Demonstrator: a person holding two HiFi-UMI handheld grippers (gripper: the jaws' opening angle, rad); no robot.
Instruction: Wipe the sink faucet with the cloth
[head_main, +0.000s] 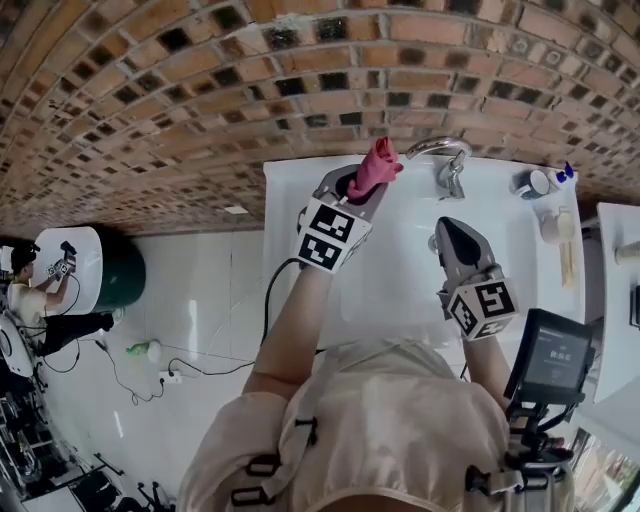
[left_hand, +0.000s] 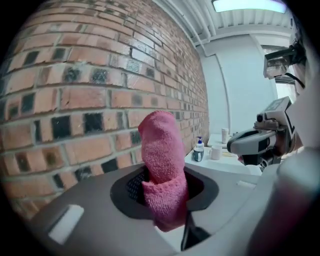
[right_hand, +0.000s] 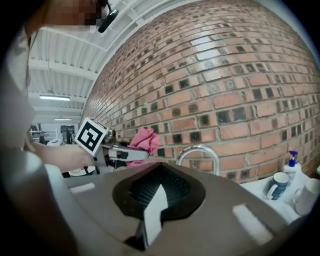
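A pink cloth (head_main: 376, 168) sticks up out of my left gripper (head_main: 365, 190), which is shut on it, raised over the white sink (head_main: 400, 260) and just left of the chrome faucet (head_main: 445, 160). In the left gripper view the cloth (left_hand: 162, 160) stands folded between the jaws in front of the brick wall. My right gripper (head_main: 447, 228) hovers over the basin below the faucet, jaws together with nothing in them. The right gripper view has the curved faucet (right_hand: 200, 152) straight ahead, with the cloth (right_hand: 145, 141) to its left and apart from it.
The brick wall (head_main: 200, 90) rises directly behind the sink. A mug (head_main: 535, 183), a soap bottle (head_main: 565, 172) and a white cup (head_main: 552, 226) stand on the counter at the right. A dark device (head_main: 553, 360) is at the lower right. Another person (head_main: 30, 290) works far left.
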